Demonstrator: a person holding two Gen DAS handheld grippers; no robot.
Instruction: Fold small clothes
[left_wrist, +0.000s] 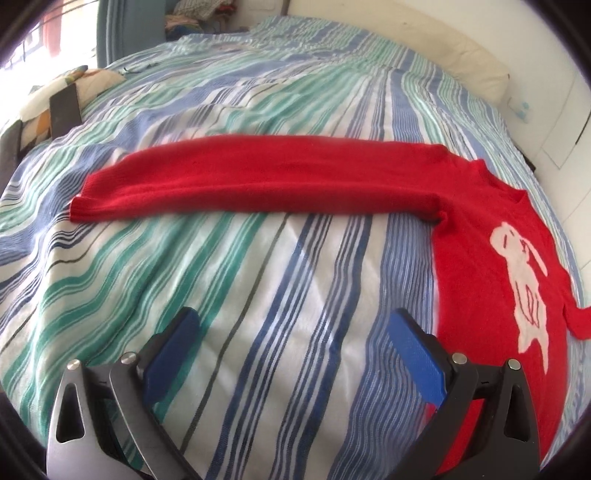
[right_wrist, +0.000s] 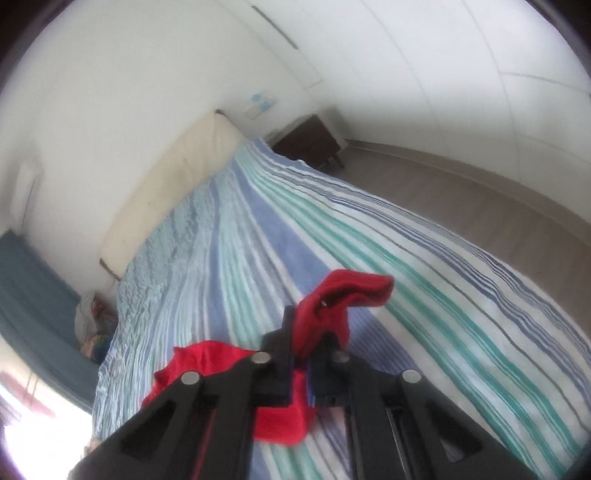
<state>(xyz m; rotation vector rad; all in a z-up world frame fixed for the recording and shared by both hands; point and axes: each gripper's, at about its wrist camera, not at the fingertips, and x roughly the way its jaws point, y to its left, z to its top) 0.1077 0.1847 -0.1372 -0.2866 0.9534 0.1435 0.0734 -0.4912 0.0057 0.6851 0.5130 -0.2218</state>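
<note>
One red sweater (left_wrist: 480, 229) lies flat on the striped bedspread (left_wrist: 229, 280), which serves as the landmark here: the garment's body sits at the bedspread's right side, and one long sleeve (left_wrist: 258, 181) stretches leftward across its middle. The left gripper (left_wrist: 295, 325) hovers over the bedspread just short of that sleeve, its two blue fingers (left_wrist: 417, 354) spread wide with nothing between them; the right-hand finger sits just beside the sweater's body. A white rabbit figure (left_wrist: 524, 280) is knitted into the sweater's front; no writing or label can be read anywhere. The right gripper (right_wrist: 308, 332) is clamped on a bunch of red sweater fabric (right_wrist: 343, 295), lifted above the bedspread with more red cloth hanging below the jaws.
</note>
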